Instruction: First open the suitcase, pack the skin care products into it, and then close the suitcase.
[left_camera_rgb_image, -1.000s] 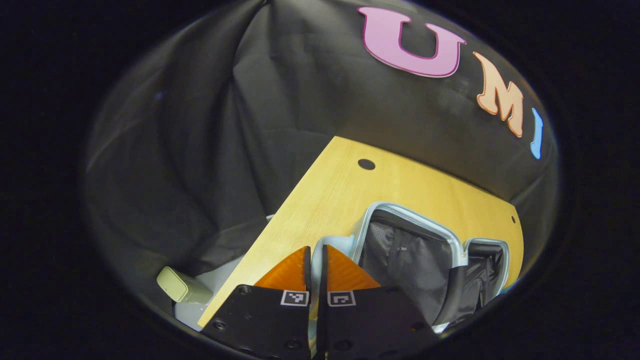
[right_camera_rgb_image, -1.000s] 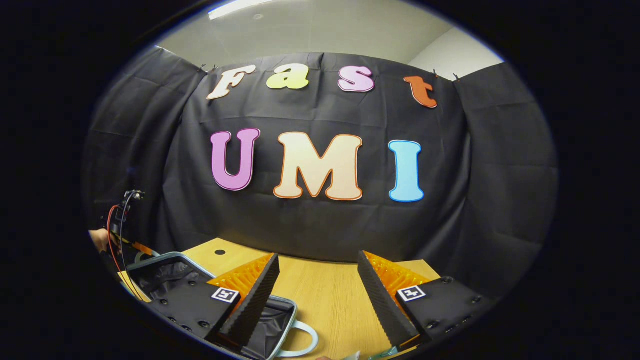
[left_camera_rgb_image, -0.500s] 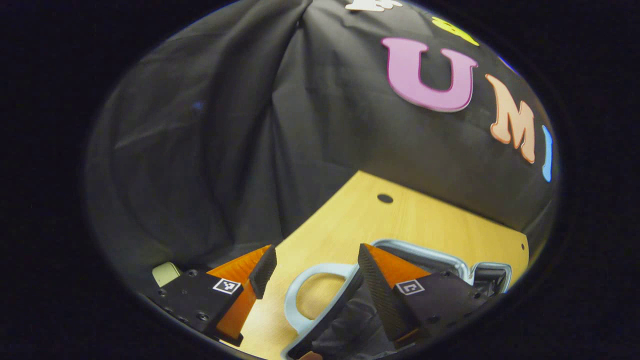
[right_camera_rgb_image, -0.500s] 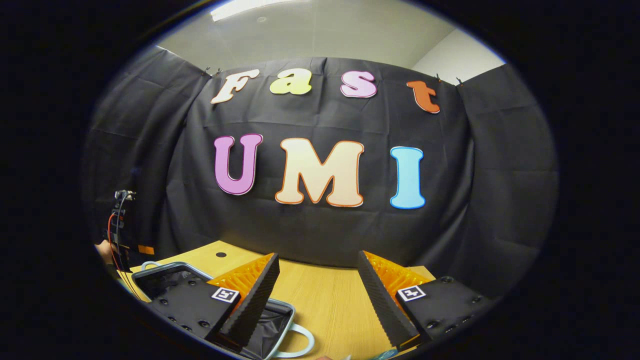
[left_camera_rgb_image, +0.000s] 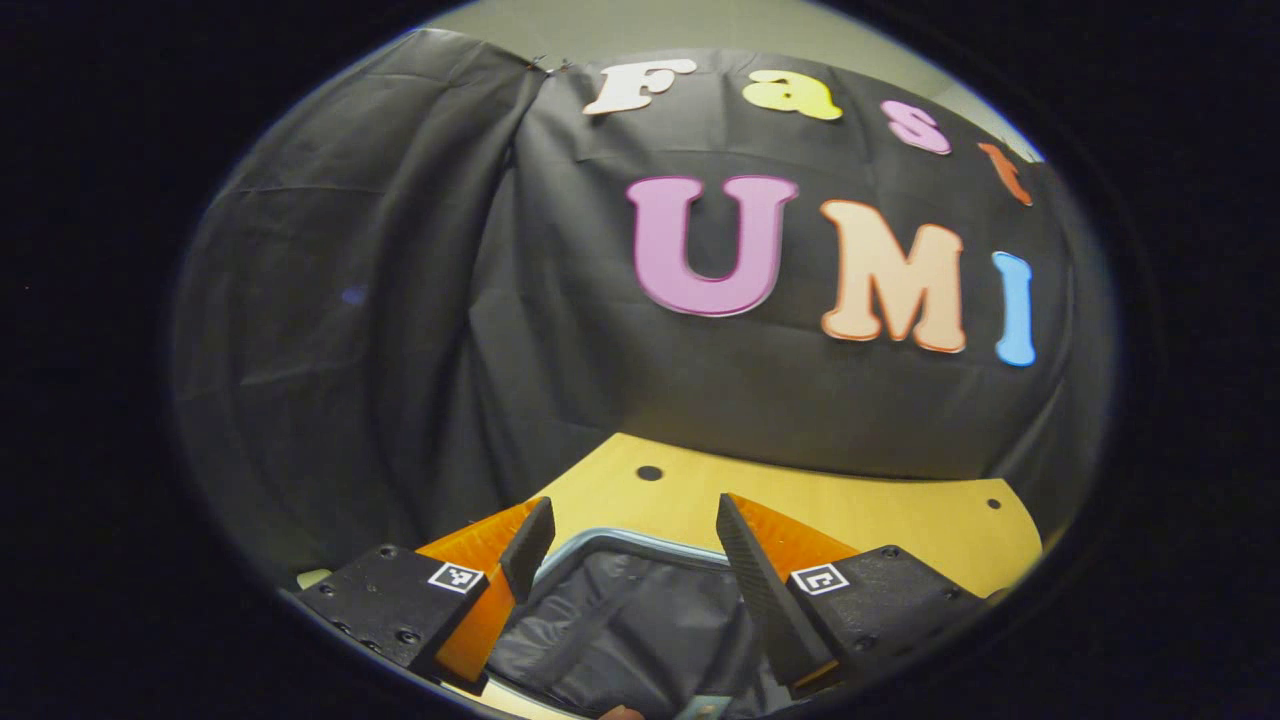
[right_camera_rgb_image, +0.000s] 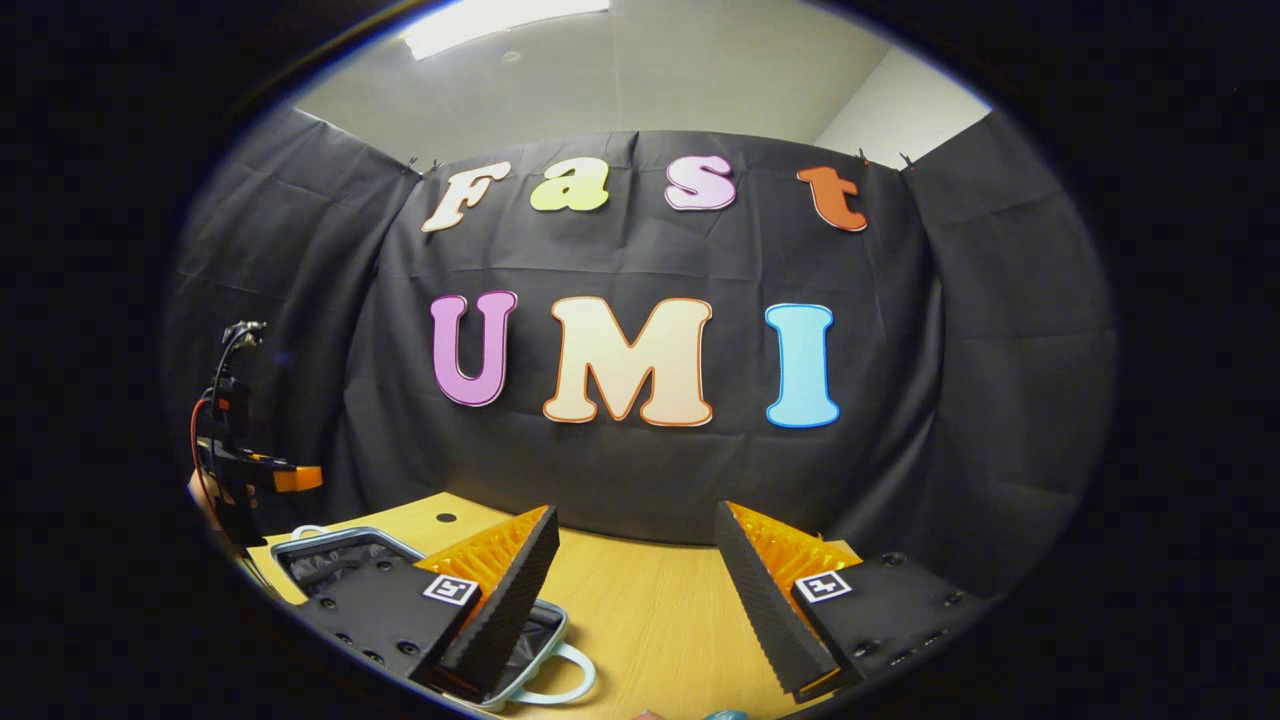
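Observation:
The suitcase (left_camera_rgb_image: 625, 625) lies open on the wooden table, its black lining and pale blue rim (left_camera_rgb_image: 600, 538) just below and ahead of my left gripper (left_camera_rgb_image: 628, 530). That gripper is open, with nothing between its fingers. In the right gripper view the suitcase (right_camera_rgb_image: 330, 552) sits at the lower left with its pale blue handle (right_camera_rgb_image: 572, 682) on the table. My right gripper (right_camera_rgb_image: 635, 530) is open and empty above bare table. A small bluish object (right_camera_rgb_image: 722, 715) peeks in at the bottom edge, too cut off to identify.
The wooden table (right_camera_rgb_image: 640, 610) runs back to the black cloth wall and has a round hole (left_camera_rgb_image: 650, 472) near its far edge. At the far left of the right gripper view, a hand (right_camera_rgb_image: 205, 495) holds the left gripper (right_camera_rgb_image: 295, 480) above the suitcase.
The left gripper went from shut on the suitcase's pale blue edge to open, let it go, then rose and turned toward the back wall. The right gripper only tilted up slightly.

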